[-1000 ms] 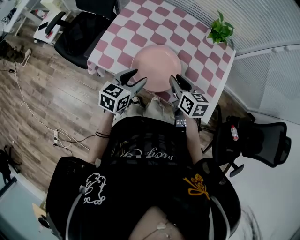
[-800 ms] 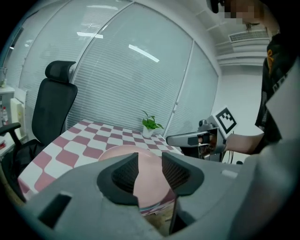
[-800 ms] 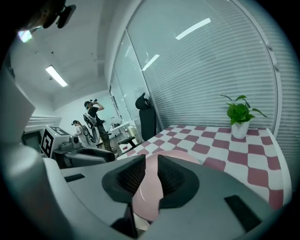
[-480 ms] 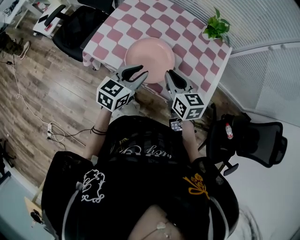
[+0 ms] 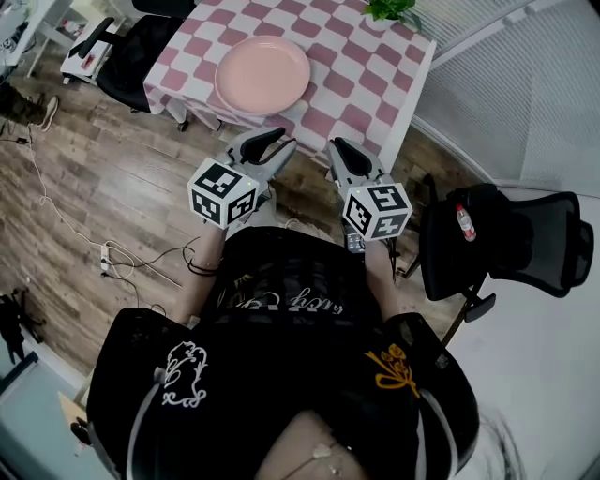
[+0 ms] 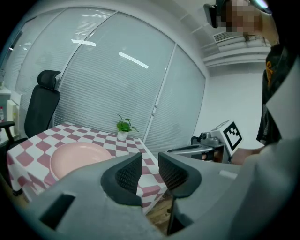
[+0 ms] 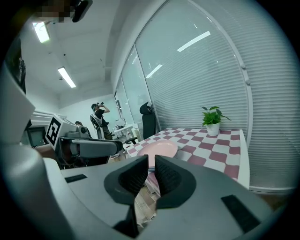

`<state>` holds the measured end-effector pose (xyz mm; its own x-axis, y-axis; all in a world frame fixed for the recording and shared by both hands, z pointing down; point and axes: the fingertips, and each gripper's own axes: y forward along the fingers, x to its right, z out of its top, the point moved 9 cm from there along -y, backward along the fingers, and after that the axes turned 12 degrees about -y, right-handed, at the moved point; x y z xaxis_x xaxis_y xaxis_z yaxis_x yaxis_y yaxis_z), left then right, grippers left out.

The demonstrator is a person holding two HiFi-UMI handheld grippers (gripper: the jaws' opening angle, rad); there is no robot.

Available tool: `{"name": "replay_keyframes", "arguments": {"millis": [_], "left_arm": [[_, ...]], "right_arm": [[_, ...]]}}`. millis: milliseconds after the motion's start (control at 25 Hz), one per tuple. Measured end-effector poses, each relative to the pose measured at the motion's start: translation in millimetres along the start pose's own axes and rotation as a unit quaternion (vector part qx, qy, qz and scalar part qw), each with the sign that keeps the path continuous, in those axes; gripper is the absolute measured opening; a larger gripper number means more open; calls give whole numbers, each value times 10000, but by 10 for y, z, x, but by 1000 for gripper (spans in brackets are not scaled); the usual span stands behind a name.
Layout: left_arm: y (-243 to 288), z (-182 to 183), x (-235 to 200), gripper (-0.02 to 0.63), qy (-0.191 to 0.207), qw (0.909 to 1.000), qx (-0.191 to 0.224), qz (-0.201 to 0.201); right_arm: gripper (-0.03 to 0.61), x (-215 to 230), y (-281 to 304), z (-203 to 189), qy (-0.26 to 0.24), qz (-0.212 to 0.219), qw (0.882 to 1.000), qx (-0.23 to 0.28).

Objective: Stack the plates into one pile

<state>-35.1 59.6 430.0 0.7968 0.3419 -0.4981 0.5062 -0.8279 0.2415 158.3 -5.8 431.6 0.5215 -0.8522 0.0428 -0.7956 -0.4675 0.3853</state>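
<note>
The pink plate (image 5: 262,75) lies on the worktop (image 5: 361,89), near its front left corner in the head view, its face bare and smooth. Whether it is one plate or several piled together cannot be told. The worktop wears a pink-and-white check cloth. At its far corner stands a small white pot holding a green plant (image 5: 389,7), well apart from the plate.

Both grippers hang off the worktop's near edge, over the wood floor (image 5: 84,178), clear of the plate. The left gripper (image 5: 272,147) has just been closing: its fingers stand close with a slim gap, and nothing is between them. The right gripper (image 5: 339,152) has also just been closing: its fingers are almost together, with only a sliver of gap and nothing pinched. The two point toward the worktop, side by side and apart.

A black chair (image 5: 122,56) sits at the worktop's left. Another chair (image 5: 511,248) stands to the right, with a red-capped bottle (image 5: 462,220) on it.
</note>
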Motion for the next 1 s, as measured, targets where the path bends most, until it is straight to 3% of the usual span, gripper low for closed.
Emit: {"name": "replay_keyframes", "arguments": {"millis": [360,680,1000], "left_arm": [[-278,-575,786,120,-41,9996,-122,245],[-535,-694,1035,120,49,9992,-139,370],[-847,-687,1086,120,157,9993,-162,287]], "right_arm": [[43,-308,-734,-382,82,324,9993,160],[40,-603,-944,-472,-9,598,9980,217],[34,-1015,-943,-419,-112,606,9980,170]]}}
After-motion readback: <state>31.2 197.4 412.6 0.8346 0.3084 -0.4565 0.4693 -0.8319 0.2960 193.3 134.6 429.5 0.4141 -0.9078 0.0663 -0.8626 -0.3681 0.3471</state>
